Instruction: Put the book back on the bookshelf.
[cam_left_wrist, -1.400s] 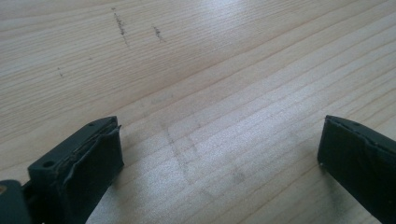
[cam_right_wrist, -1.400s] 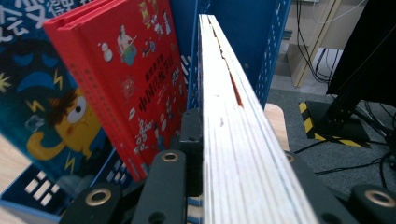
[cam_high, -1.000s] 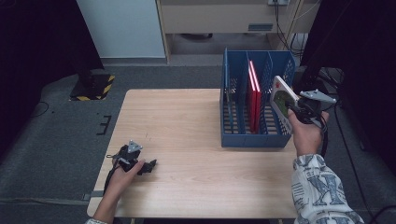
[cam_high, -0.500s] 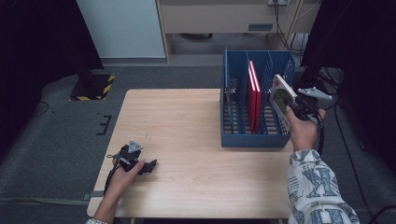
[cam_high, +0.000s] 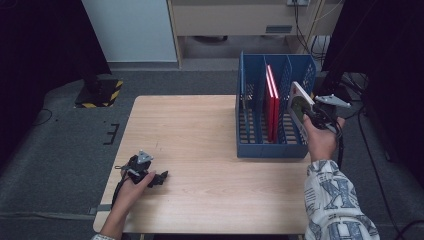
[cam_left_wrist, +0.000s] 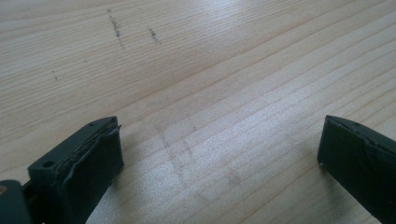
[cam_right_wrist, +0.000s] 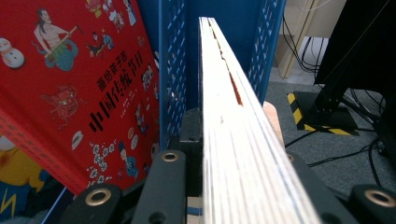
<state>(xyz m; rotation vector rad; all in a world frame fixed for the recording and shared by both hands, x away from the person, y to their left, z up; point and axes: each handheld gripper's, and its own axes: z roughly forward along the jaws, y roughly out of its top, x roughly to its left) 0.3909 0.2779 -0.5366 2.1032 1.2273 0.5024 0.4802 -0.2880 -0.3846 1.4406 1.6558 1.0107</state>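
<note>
Right tool (cam_high: 311, 111) clamps a thin, stiff, light book (cam_high: 298, 104) by its edge above the rack (cam_high: 250, 100), desk's right edge. Left tool (cam_high: 157, 178) wide, empty.

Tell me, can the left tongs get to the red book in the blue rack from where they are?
Probably not yet. The left tongs rest open near the table's front-left corner, and the red book stands in the blue rack across bare table.

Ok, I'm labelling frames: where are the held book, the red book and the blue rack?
held book (cam_high: 298, 106), high view, its cover
red book (cam_high: 271, 100), high view, its top edge
blue rack (cam_high: 270, 150), high view, its front wall
</note>
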